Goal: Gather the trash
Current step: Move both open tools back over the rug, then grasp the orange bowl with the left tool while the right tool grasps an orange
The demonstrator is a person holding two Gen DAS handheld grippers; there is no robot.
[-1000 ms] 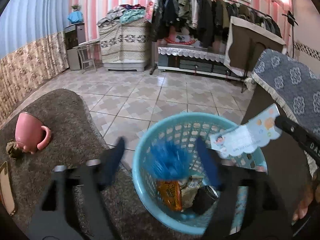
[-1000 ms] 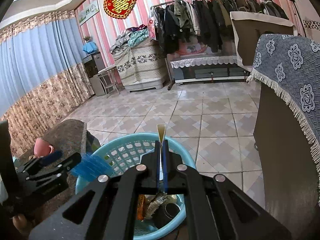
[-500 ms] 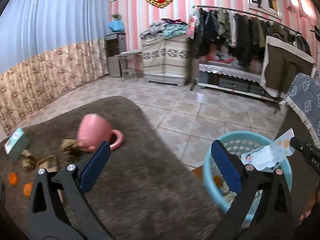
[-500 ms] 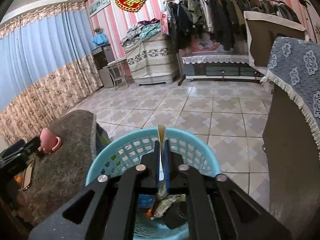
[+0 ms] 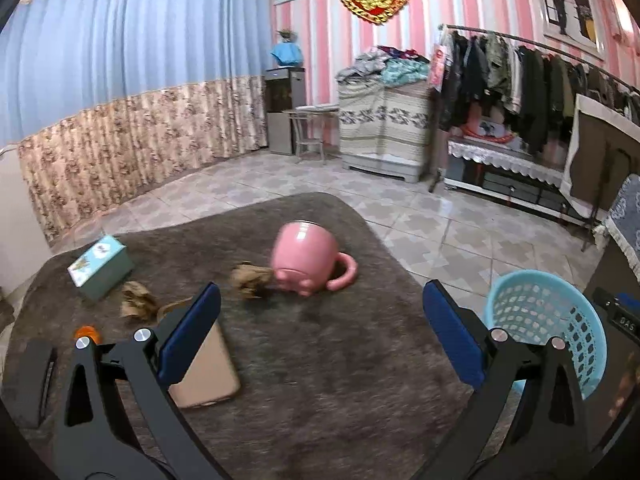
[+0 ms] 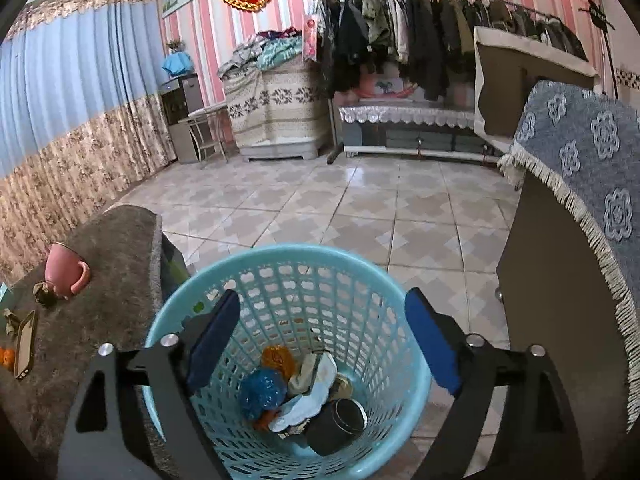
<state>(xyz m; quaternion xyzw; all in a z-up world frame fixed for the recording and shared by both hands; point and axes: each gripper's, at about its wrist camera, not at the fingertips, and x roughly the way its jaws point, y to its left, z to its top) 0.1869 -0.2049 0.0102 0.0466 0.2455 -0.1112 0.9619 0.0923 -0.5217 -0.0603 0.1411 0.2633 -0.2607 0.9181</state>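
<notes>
Left wrist view. Left gripper spread wide, nothing between the pads, hovering over the grey rug. Trash left on the rug: a crumpled brown wad at about 11 o'clock from the gripper, touching the side of the tipped pink mug; a second brown wad at 10 o'clock, near the teal box. A phone lies just beside the left finger; something small and orange sits at 9 o'clock. Blue basket stands at 3 o'clock, off the rug's edge.

Judgement: the step in hand looks like reaching for the next wad. The one against the mug is nearest; come down with the pads straddling it from the side away from the mug, so closing does not nudge the mug. Keep clear of the phone.

Right wrist view. Right gripper also spread, empty, hanging directly above the basket. Inside: blue crinkled wrapper, orange packet, white paper, a dark can. Mug and rug at 9 o'clock.

Judgement: this gripper is free to turn left toward the second wad.
</notes>
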